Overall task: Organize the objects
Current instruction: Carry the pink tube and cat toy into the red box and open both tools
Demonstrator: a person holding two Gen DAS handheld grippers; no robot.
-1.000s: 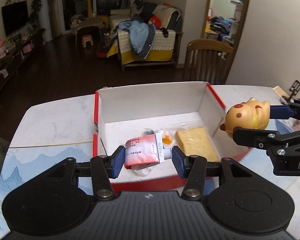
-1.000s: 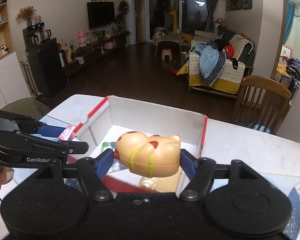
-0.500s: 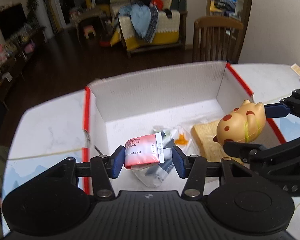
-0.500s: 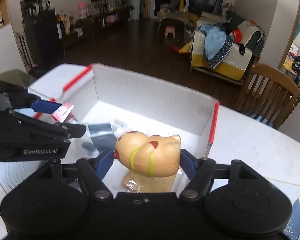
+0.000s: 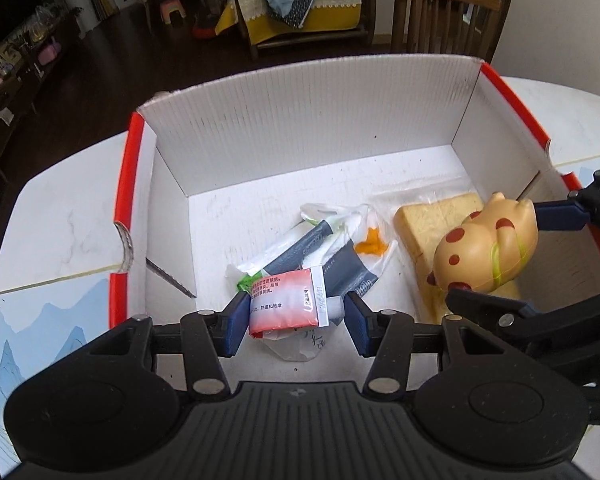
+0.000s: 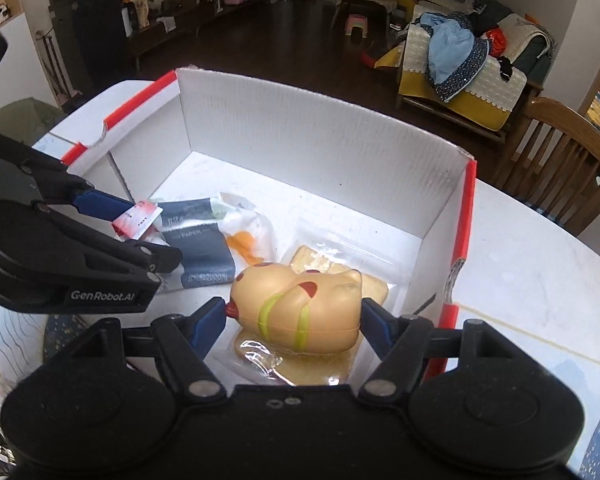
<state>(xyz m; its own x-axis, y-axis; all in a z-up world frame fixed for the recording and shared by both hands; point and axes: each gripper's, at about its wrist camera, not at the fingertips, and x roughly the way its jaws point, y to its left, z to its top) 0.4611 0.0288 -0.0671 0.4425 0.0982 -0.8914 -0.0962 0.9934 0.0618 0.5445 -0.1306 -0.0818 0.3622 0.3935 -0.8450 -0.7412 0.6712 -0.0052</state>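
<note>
A white cardboard box [image 5: 308, 120] [image 6: 320, 140] with red rims stands open on the table. My left gripper [image 5: 296, 316] [image 6: 148, 234] is shut on a red-and-white tube [image 5: 286, 300] [image 6: 138, 220], low over the box's near left part. My right gripper [image 6: 294, 316] [image 5: 496, 254] is shut on a tan toy animal with red spots [image 6: 296, 308] [image 5: 488, 248], just above a bagged bread slice [image 5: 432, 220] [image 6: 312, 260] at the box's right side. Grey tissue packs in a clear bag [image 5: 324, 248] [image 6: 204, 236] lie on the box floor between the two grippers.
The box rests on a white marble table [image 5: 60, 232] [image 6: 540, 264]; a blue mountain-print mat [image 5: 40, 328] lies at its near left. A wooden chair [image 5: 440, 16] [image 6: 560, 160] stands beyond the far right edge. A small orange item [image 5: 370, 242] sits in the bag.
Both grippers have sunk toward the box and tipped further down, so the box floor now fills the views. The tube and the toy stay gripped.
</note>
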